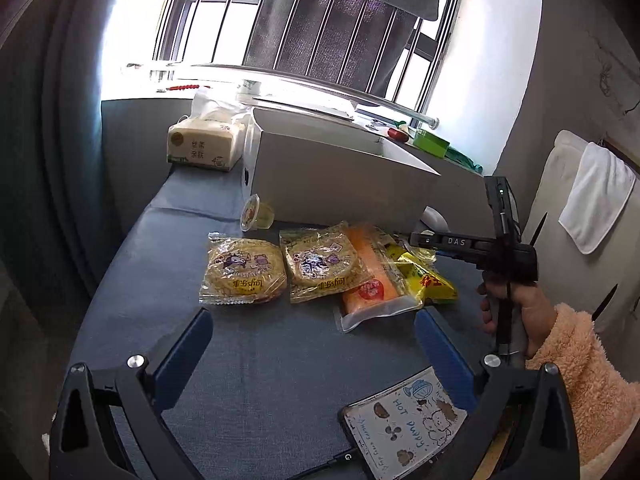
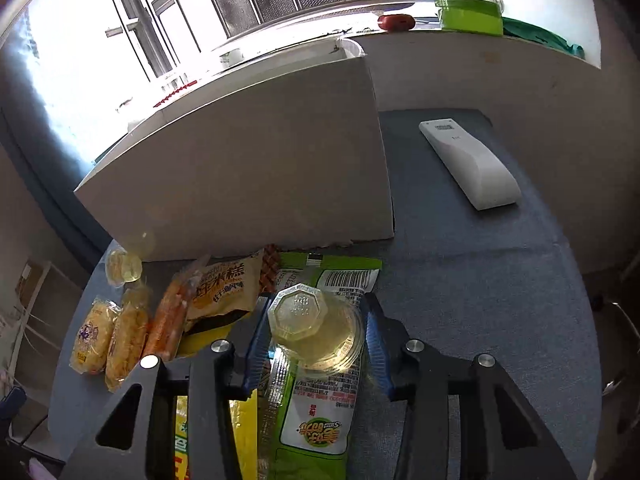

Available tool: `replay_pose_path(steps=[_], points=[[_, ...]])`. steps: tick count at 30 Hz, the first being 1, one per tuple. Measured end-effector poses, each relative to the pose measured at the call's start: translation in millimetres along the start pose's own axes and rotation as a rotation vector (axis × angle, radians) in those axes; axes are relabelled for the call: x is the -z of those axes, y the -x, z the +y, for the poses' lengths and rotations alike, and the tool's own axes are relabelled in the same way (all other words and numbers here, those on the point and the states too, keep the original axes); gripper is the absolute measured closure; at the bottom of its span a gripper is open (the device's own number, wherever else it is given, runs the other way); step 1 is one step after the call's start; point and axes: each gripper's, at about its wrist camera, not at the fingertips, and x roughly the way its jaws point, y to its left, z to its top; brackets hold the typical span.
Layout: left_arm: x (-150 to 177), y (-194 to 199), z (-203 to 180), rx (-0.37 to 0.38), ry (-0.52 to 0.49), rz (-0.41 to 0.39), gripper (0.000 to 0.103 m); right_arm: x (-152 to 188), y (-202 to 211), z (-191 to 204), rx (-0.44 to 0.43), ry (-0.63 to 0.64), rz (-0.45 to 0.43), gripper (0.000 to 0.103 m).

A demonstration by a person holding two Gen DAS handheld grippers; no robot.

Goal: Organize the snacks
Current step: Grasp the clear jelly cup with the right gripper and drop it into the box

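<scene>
From the left wrist, the left gripper [image 1: 314, 330] gapes wide over bare cloth [image 1: 256, 368], short of the two cakes [image 1: 244, 270]. From the right wrist, the right gripper [image 2: 316, 330] clamps a jelly cup [image 2: 316, 326] above a green packet [image 2: 316, 412], before the box [image 2: 248, 172].

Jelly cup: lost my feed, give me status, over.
Right gripper shut on jelly cup, above green snack packet. Left gripper open, empty, over blue table. White box close ahead.
</scene>
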Motion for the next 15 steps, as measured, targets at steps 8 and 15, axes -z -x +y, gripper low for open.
replay_pose_path(steps=[8, 15], points=[[-54.3, -50.3, 8.7, 0.009, -0.082, 0.047, 0.000, 9.2, 57.4, 10.9, -0.084, 0.013, -0.092, 0.055], [-95.4, -150.9, 26.7, -0.122, -0.151, 0.194, 0.001, 36.9, 114.6, 35.3, -0.059, 0.065, -0.138, 0.055]])
